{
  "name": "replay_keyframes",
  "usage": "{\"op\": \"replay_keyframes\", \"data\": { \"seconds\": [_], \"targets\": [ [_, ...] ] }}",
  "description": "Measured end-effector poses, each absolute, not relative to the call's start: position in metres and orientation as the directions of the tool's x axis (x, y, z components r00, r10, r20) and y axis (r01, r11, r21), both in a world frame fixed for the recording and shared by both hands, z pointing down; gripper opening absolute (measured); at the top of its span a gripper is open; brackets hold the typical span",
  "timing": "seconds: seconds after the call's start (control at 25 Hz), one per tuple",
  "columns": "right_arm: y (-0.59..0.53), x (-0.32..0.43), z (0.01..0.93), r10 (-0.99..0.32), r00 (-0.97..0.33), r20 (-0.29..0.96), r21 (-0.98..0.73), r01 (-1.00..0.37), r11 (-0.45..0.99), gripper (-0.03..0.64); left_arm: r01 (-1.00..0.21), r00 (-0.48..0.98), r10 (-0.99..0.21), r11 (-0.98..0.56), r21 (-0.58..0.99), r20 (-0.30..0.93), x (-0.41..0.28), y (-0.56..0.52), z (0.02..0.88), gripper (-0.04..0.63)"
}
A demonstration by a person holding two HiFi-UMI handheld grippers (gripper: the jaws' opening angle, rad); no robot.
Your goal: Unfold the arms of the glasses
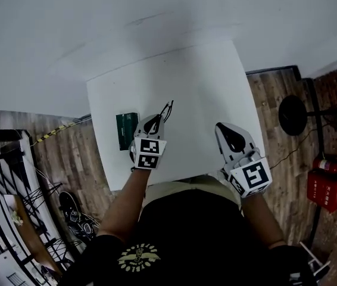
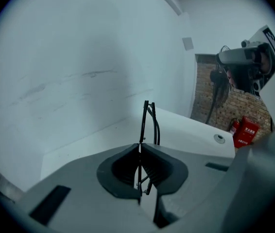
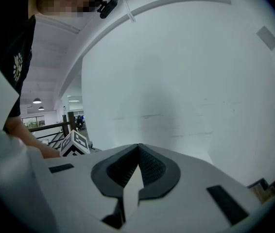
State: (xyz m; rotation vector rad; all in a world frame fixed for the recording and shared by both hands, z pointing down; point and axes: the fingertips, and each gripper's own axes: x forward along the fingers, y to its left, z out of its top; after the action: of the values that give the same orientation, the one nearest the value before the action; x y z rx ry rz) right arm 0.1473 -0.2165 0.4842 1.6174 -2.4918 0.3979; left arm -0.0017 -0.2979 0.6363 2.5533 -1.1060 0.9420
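Two grey grippers are held over a white rectangular table [image 1: 204,82]. Thin black wire-framed glasses [image 2: 149,115] are pinched edge-on in the nearly closed left gripper [image 2: 139,147], above the tabletop. The right gripper [image 3: 138,147] is closed on nothing. Held so narrowly, the frame could be twisted loose or dropped once an arm is pulled.

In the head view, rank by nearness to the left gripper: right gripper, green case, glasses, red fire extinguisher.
1. glasses, held by the left gripper
2. green case, left
3. right gripper, right
4. red fire extinguisher, far right
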Motion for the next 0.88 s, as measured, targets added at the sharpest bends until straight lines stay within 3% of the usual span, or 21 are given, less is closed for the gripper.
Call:
{"op": "replay_keyframes", "data": {
  "seconds": [0.28,0.88],
  "targets": [
    [-0.212,0.133,0.464,-0.859,-0.46,0.227,-0.108,-0.888,0.447,0.002,-0.784,0.58,-0.669,-0.613,0.096,0.465,-0.015,-0.288,0.562,0.021],
    [-0.19,0.108,0.4,-0.823,-0.557,0.115,-0.045,-0.83,0.555,0.002,-0.815,0.579,-0.787,-0.558,0.157,0.211,-0.033,-0.255,0.432,0.02]
  ]
}}
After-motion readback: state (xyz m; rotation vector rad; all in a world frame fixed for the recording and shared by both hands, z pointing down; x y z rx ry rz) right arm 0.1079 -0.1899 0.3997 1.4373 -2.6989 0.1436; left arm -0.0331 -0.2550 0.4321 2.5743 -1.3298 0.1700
